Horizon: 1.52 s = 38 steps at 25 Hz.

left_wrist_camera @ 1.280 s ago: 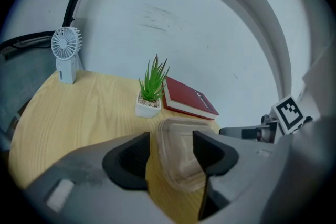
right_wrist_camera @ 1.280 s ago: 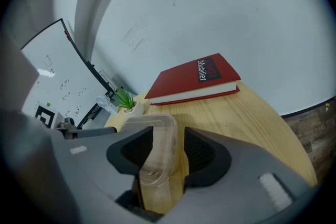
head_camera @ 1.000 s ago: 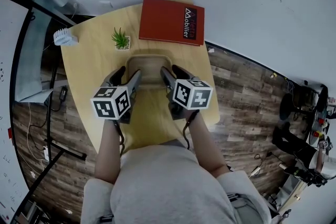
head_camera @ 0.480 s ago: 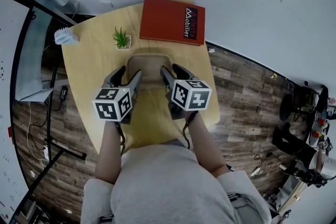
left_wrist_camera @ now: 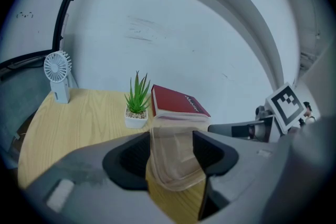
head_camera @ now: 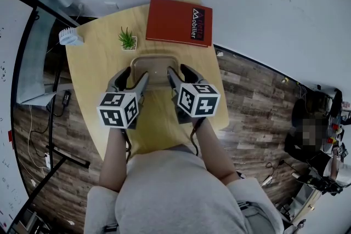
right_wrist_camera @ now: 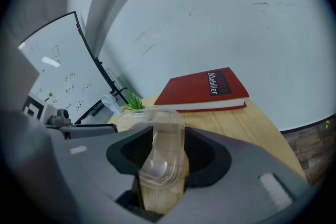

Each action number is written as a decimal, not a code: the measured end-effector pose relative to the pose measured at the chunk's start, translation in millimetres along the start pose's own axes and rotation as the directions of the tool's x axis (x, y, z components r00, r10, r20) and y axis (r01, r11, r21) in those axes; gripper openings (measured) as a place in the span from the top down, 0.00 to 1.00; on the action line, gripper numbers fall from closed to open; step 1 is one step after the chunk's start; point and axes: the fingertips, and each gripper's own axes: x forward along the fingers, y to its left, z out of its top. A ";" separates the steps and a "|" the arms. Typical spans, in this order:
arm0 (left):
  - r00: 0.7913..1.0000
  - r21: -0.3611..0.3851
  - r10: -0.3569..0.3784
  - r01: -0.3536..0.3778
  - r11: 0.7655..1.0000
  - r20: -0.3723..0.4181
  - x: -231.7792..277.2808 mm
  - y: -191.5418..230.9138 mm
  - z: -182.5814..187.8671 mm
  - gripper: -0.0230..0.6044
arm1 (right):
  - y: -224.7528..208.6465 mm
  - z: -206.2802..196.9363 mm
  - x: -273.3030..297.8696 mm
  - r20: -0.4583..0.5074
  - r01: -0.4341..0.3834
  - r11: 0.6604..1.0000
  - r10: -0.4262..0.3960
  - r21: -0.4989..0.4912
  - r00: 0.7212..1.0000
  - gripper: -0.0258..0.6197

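Pale wooden table (head_camera: 96,71) sits under our work: we hold a clear plastic container (head_camera: 155,67) over its middle. Our left gripper (head_camera: 135,77) is clamped on the container's left rim and our right gripper (head_camera: 175,75) on its right rim. Just beyond it are a red book (head_camera: 178,22) and a small potted plant (head_camera: 128,39). A white handheld fan (head_camera: 70,36) stands at the far left corner.

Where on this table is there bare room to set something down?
Bare: the left side of the table, between fan, plant and left claw; also the near end, between the person's arms. Crowded at the back: plant, red book and the clear tray that the left and right claw grip.
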 end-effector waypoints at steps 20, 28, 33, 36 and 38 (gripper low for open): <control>0.984 0.110 0.003 -0.023 0.994 0.179 -53.5 -33.5 37.2 0.56 | 34.0 33.7 -53.6 0.175 0.003 0.989 0.024 -0.150 0.984 0.68; 0.963 0.180 -0.016 -0.034 0.983 0.268 -86.4 -59.0 56.1 0.56 | 50.6 50.1 -91.4 0.273 0.003 0.982 0.049 -0.190 0.961 0.68; 0.950 0.209 -0.035 -0.032 0.977 0.310 -105.9 -75.2 62.8 0.56 | 59.9 57.5 -116.8 0.326 0.016 0.974 0.061 -0.228 0.943 0.69; 0.941 0.226 -0.049 -0.029 0.974 0.334 -118.2 -86.6 66.0 0.56 | 65.2 61.1 -134.0 0.356 0.028 0.968 0.064 -0.249 0.932 0.69; 0.936 0.236 -0.055 -0.031 0.971 0.348 -126.0 -93.4 68.0 0.56 | 68.9 63.2 -144.9 0.375 0.038 0.964 0.066 -0.262 0.925 0.69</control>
